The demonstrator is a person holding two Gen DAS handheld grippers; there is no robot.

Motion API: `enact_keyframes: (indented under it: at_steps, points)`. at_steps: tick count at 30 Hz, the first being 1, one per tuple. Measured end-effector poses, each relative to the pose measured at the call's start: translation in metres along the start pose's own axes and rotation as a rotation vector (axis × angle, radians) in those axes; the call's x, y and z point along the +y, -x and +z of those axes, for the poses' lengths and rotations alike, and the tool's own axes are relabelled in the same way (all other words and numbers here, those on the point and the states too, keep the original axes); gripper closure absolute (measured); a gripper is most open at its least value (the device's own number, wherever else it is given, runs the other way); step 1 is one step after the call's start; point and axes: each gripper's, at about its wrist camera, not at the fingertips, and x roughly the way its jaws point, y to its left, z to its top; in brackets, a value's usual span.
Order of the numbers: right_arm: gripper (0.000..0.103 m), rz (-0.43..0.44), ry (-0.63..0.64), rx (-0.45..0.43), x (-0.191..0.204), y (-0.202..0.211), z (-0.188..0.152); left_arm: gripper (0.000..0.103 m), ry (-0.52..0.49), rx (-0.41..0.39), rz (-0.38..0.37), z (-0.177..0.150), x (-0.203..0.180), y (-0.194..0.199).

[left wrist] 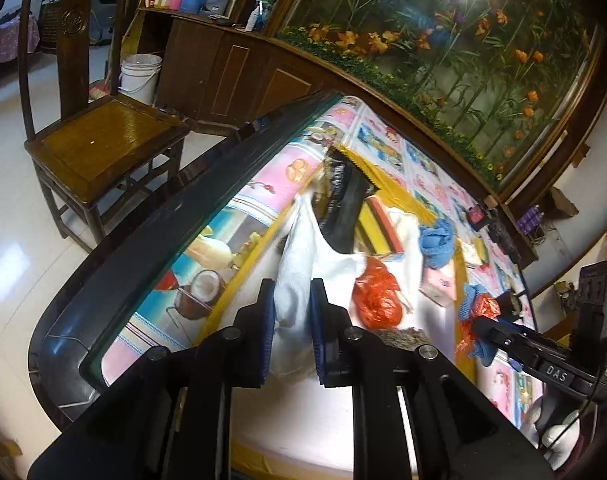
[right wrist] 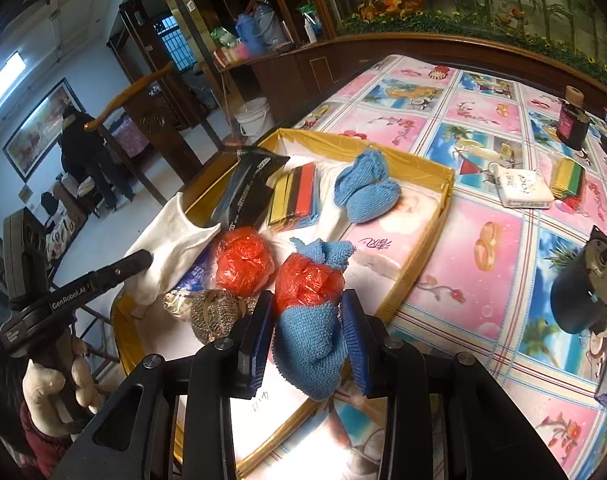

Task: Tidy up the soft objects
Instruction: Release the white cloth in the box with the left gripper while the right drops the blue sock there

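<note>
Right gripper: the right gripper [right wrist: 307, 336] is clenched on a blue knitted cloth [right wrist: 309, 354] with an orange plastic bag [right wrist: 305, 280] bunched against its far end; the pads press it from both sides.
Left gripper: the left gripper [left wrist: 291, 320] is clenched on a white cloth [left wrist: 297, 276], a thin fold pinched between the blue pads.
Key relation: the blue bundle's long axis runs from the right fingers toward 12 o'clock in the right wrist view, its far end hanging over the near corner of the yellow-rimmed tray [right wrist: 447, 184]. Free white floor lies at about 1 o'clock from the fingertips.
Judgement, next move: the release probably needs only a short carry toward 1 o'clock, clear of the items already packed at 11 o'clock.
Nearer hand: the right; the left is occupied at the tray's 9 o'clock edge, holding the white cloth up.
Tray contents: a second orange bag [right wrist: 243, 262], a steel scourer [right wrist: 213, 314], a black pouch [right wrist: 245, 194], striped sponges [right wrist: 293, 200] and another blue knit [right wrist: 365, 190].
Outside the tray: at 2 o'clock, a white packet [right wrist: 523, 190] and more striped sponges [right wrist: 569, 180] lie on the table, well apart from the tray.
Surface: a glass-topped table [right wrist: 483, 240] over a pink and blue picture cloth; glossy.
Room: a wooden chair [left wrist: 99, 136], a white bucket [left wrist: 139, 76], a dark sideboard, a flower mural; a person stands far off at 9 o'clock.
Risk: the slick bag may slip out of the knit on release.
</note>
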Motion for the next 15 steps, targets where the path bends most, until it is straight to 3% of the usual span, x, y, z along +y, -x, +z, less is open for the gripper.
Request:
enact_keyframes:
  at_steps: [2, 7, 10, 12, 15]
  points:
    - [0.069, -0.015, 0.011, 0.013, 0.005, -0.011, 0.003, 0.089, -0.003, -0.006, 0.046, 0.0, 0.002, -0.004]
    - [0.069, -0.063, 0.048, 0.039, 0.016, -0.038, 0.01, 0.085, -0.064, -0.011, 0.066, -0.005, -0.005, -0.005]
    - [0.069, -0.095, 0.063, 0.053, 0.021, -0.057, 0.014, 0.072, -0.063, -0.028, 0.049, -0.004, -0.005, 0.002]
    - [0.069, -0.107, 0.063, 0.065, 0.022, -0.07, 0.016, 0.047, -0.059, -0.056, 0.043, -0.005, -0.006, 0.013]
    - [0.068, -0.119, 0.062, 0.066, 0.024, -0.08, 0.015, 0.038, -0.064, -0.103, 0.042, -0.007, -0.011, 0.028]
